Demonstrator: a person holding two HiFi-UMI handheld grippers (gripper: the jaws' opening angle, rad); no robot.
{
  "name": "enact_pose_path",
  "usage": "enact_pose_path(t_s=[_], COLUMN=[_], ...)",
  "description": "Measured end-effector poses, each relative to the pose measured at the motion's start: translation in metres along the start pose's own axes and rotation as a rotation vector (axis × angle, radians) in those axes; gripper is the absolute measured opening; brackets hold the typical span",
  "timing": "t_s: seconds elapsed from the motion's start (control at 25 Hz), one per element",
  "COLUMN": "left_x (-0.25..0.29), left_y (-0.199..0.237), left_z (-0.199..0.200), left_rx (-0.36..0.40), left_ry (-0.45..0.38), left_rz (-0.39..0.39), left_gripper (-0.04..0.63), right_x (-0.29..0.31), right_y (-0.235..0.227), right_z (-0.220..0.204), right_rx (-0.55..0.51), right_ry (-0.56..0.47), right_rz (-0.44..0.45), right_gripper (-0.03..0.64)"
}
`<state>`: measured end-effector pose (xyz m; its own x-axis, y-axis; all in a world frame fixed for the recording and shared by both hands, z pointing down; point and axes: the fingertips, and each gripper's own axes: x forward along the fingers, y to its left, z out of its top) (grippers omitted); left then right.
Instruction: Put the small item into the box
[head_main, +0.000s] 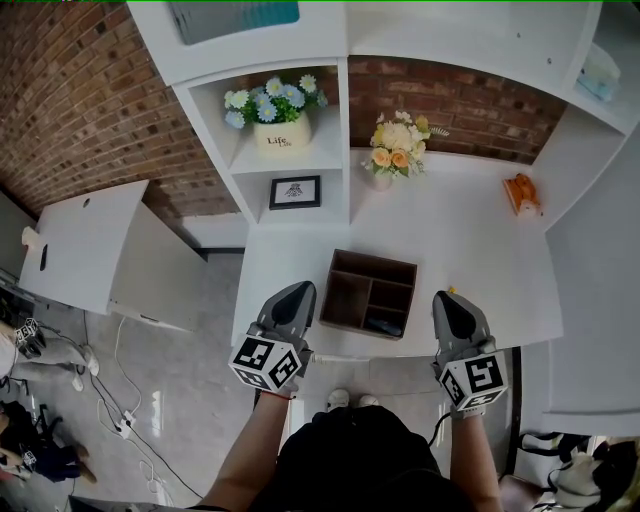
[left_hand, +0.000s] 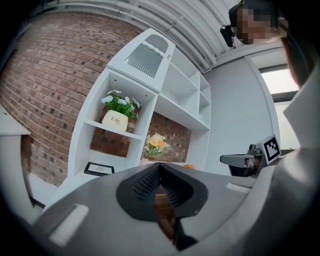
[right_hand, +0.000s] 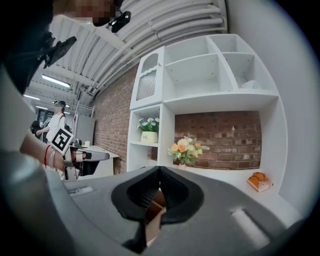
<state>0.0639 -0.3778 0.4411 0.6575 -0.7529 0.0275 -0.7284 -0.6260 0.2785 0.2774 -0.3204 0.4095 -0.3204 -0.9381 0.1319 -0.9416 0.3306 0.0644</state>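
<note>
You're holding left tool (head_main: 298, 292), right tool (head_main: 447, 300) pinched closed, empty. Box (head_main: 372, 262) sitting btwn, just ahead; swinging in closed, you're risking shoving it.

Bare desk (head_main: 470, 250) around the box (head_main: 375, 262), shelf unit (head_main: 290, 150) behind.

a staged home corner inside a larger work hall is seen here. the homely look is given by the brick wall (head_main: 90, 110), the white shelving unit (head_main: 335, 120), a pot of flowers (head_main: 280, 130) set in one cubby, a framed picture (head_main: 295, 191) stood below it, and a bouquet (head_main: 397, 145) placed on the white desk (head_main: 470, 240). the hall is given away in the right gripper view: a ribbed industrial ceiling (right_hand: 165, 25) is lit by strip lights (right_hand: 55, 80), and a person (right_hand: 57, 122) is caught standing farther back. loose cables (head_main: 120, 400) are seen trailing over the grey floor (head_main: 200, 380).
</note>
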Motion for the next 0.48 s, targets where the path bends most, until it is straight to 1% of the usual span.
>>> enact_pose_path(t_s=[0.24, 0.48], left_x=[0.003, 0.004], left_y=[0.002, 0.001], left_z=[0.025, 0.037], left_rx=[-0.004, 0.003], left_ry=[-0.035, -0.053], left_rz=[0.004, 0.003], left_gripper=[0.002, 0.002], right_x=[0.001, 0.001], right_y=[-0.002, -0.002], right_z=[0.019, 0.031], right_rx=[-0.001, 0.004], right_ry=[-0.038, -0.067], right_rz=[0.004, 0.014], right_gripper=[0.002, 0.002])
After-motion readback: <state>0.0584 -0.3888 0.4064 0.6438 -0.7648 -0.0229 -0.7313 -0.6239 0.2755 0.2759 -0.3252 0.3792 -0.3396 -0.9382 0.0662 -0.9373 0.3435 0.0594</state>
